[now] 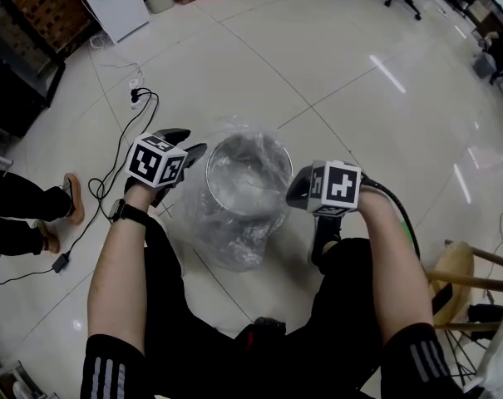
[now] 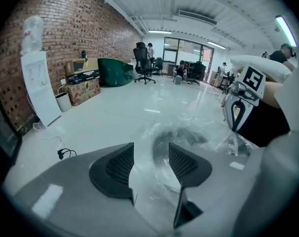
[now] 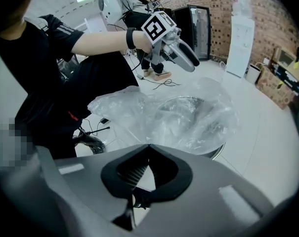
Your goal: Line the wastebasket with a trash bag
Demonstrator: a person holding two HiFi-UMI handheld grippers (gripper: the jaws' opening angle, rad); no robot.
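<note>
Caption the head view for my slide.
Left gripper and right gripper flank a metal wastebasket draped with a clear trash bag on a glossy floor.

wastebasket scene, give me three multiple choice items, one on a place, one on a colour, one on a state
1. Where does the wastebasket stand?
A. on a wooden stool
B. on the tiled floor
C. on a table

2. What colour is the trash bag?
A. clear
B. black
C. blue

3. How do the jaws of the right gripper stand?
A. wide apart
B. clamped on a cable
C. together

Answers:
1. B, since tiles show all round it in the head view.
2. A, since the metal shows through the film.
3. C, since the right gripper view shows the tips meeting.
</note>
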